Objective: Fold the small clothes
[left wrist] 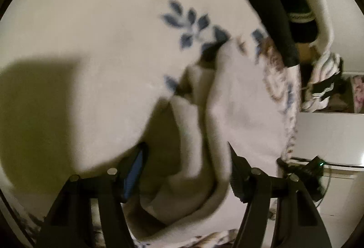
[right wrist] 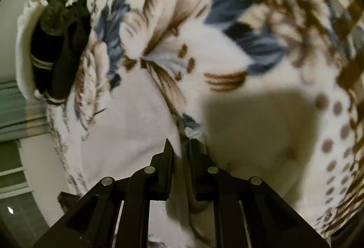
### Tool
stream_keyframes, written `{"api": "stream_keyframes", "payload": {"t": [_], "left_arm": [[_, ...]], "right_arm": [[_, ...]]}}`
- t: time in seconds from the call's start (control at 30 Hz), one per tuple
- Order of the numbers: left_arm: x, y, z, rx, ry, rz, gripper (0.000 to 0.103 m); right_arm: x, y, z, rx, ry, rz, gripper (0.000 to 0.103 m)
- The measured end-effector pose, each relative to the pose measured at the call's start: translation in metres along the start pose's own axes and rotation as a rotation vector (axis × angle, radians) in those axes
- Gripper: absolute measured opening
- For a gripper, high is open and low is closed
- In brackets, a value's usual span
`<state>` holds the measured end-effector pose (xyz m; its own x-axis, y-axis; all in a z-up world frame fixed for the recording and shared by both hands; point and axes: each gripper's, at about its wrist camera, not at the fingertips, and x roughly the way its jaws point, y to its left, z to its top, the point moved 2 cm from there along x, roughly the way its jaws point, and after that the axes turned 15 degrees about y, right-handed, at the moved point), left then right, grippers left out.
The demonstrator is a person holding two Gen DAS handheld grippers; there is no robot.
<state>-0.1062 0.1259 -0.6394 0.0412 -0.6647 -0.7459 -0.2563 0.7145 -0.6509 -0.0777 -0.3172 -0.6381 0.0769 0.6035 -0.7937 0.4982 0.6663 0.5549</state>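
I am working a white cloth (left wrist: 186,157) over the flowered blanket (left wrist: 91,32). My left gripper (left wrist: 186,170) is standing with jaws wide apart, the cloth bunched between them but not pinched. My right gripper (right wrist: 182,148) is pinching an edge of the cloth (right wrist: 127,152), jaws nearly together. I judge the fold is only starting; next my left needs to close on the free edge. Dark socks (left wrist: 282,20) are lying in a pile beyond.
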Motion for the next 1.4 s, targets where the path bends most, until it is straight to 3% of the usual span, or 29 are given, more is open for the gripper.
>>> {"api": "stream_keyframes", "payload": {"t": [0.03,0.1,0.13,0.17,0.2,0.27,0.3,0.33,0.37,0.4,0.47,0.5,0.53,0.63,0.67,0.7,0.77,0.87,0.9,1.0,1.1,1.13,1.17,1.23,1.3,1.33,1.37,1.4], "left_arm": [[-0.004,-0.004,-0.001,0.022,-0.008,-0.023,0.062],[-0.009,-0.016,-0.002,0.067,-0.012,-0.081,0.062],[-0.008,-0.023,-0.001,0.095,-0.013,-0.072,0.062],[-0.004,-0.029,0.001,0.115,-0.014,-0.055,0.061],[0.001,-0.035,0.003,0.138,-0.013,-0.06,0.059],[0.01,-0.046,0.004,0.178,-0.023,-0.102,0.03],[0.014,-0.051,0.005,0.199,-0.005,-0.141,0.023],[0.016,-0.057,0.005,0.216,0.009,-0.19,0.023],[0.015,-0.063,0.003,0.239,0.016,-0.257,0.023],[0.014,-0.067,0.001,0.266,0.027,-0.357,0.023],[0.016,-0.062,0.004,0.243,0.055,-0.432,0.023],[0.02,-0.05,0.007,0.199,0.067,-0.441,0.023],[0.022,-0.039,0.011,0.162,0.054,-0.404,0.023],[0.015,0.001,0.022,0.027,0.009,-0.254,0.023],[0.005,0.011,0.023,-0.003,-0.016,-0.243,0.023],[-0.001,0.014,0.023,-0.013,-0.03,-0.241,0.023],[-0.015,0.018,0.021,-0.032,-0.052,-0.238,0.024],[-0.02,0.018,0.016,-0.044,-0.033,-0.218,0.049],[-0.019,0.018,0.012,-0.038,-0.027,-0.218,0.055],[-0.008,0.008,0.01,-0.015,0.007,-0.195,0.06],[0.006,-0.002,0.002,0.006,0.033,-0.177,0.061],[0.008,-0.001,-0.002,0.018,0.034,-0.167,0.061],[0.008,-0.005,-0.003,0.036,0.027,-0.142,0.061],[0.008,-0.011,-0.006,0.084,0.023,-0.085,0.055],[0.004,-0.01,-0.009,0.102,0.007,-0.025,0.044],[0.003,-0.006,-0.009,0.097,0.006,0.006,0.044],[0.001,0.0,-0.01,0.083,0.003,0.026,0.044],[-0.001,0.006,-0.011,0.066,0.003,0.029,0.044]], "right_arm": [[-0.007,0.004,-0.006,-0.038,-0.006,0.016,0.019],[-0.013,0.005,-0.018,-0.067,0.005,0.031,0.04],[-0.014,0.006,-0.024,-0.077,0.014,0.034,0.056],[-0.012,0.007,-0.029,-0.089,0.017,0.028,0.06],[-0.008,0.008,-0.031,-0.106,0.024,0.003,0.06],[0.01,0.008,-0.035,-0.14,0.067,-0.056,0.058],[0.016,0.006,-0.038,-0.145,0.084,-0.067,0.054],[0.022,0.006,-0.039,-0.152,0.092,-0.066,0.032],[0.026,0.006,-0.04,-0.158,0.109,-0.047,0.022],[0.03,0.007,-0.04,-0.154,0.126,-0.009,0.021],[0.027,0.004,-0.043,-0.13,0.181,0.216,0.019],[0.024,0.001,-0.044,-0.121,0.181,0.259,0.019],[0.02,-0.006,-0.043,-0.098,0.166,0.278,0.019],[0.016,-0.036,-0.037,-0.016,0.115,0.133,0.019],[0.015,-0.042,-0.036,-0.004,0.115,0.139,0.021],[0.014,-0.046,-0.037,0.004,0.113,0.147,0.025],[0.003,-0.046,-0.044,-0.006,0.091,0.11,0.045],[-0.017,-0.035,-0.056,-0.048,0.039,0.069,0.064],[-0.022,-0.03,-0.06,-0.062,0.028,0.045,0.066],[-0.017,-0.026,-0.072,-0.105,0.038,-0.007,0.072],[0.014,-0.024,-0.072,-0.127,0.106,-0.102,0.071],[0.022,-0.02,-0.072,-0.149,0.117,-0.096,0.056],[0.027,-0.017,-0.073,-0.163,0.125,-0.068,0.03],[0.029,-0.01,-0.075,-0.173,0.161,0.04,0.025],[0.019,-0.01,-0.078,-0.148,0.173,0.239,0.023],[0.015,-0.016,-0.078,-0.118,0.17,0.301,0.023],[0.01,-0.028,-0.077,-0.068,0.152,0.327,0.023],[0.009,-0.036,-0.075,-0.044,0.137,0.294,0.023]]}}
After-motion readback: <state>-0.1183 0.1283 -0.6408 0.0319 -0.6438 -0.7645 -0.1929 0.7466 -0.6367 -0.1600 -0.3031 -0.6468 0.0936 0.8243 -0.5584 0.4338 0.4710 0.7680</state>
